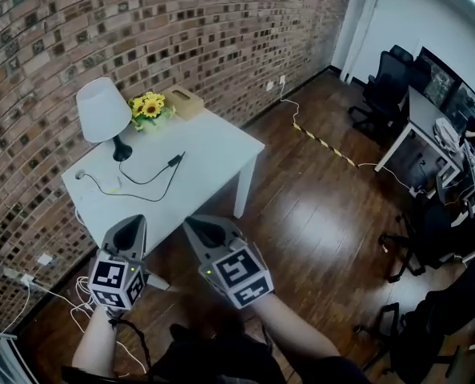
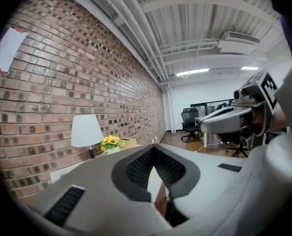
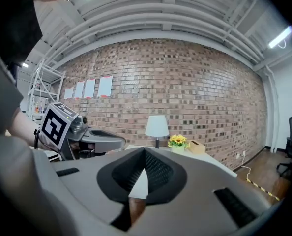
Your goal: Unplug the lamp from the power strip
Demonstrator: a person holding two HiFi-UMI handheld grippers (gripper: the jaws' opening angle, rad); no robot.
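Note:
A lamp (image 1: pixel 103 110) with a white shade and a black base stands at the back left of a white table (image 1: pixel 213 146). Its black cable (image 1: pixel 153 181) loops across the tabletop to a dark plug (image 1: pixel 174 161) that lies loose. My left gripper (image 1: pixel 132 226) and right gripper (image 1: pixel 196 226) hang side by side in the air, short of the table's front edge. Both are shut and hold nothing. The lamp (image 2: pixel 86 130) shows far beyond the left gripper (image 2: pixel 154 149). The right gripper (image 3: pixel 145 151) points towards the lamp (image 3: pixel 157 126).
Yellow flowers (image 1: pixel 149 106) and a tan box (image 1: pixel 183 101) sit at the table's back by the brick wall. A white socket block with tangled cords (image 1: pixel 25 278) lies on the floor at left. Office chairs (image 1: pixel 385 86) and desks stand at right, and a striped cable cover (image 1: pixel 324 144) crosses the wooden floor.

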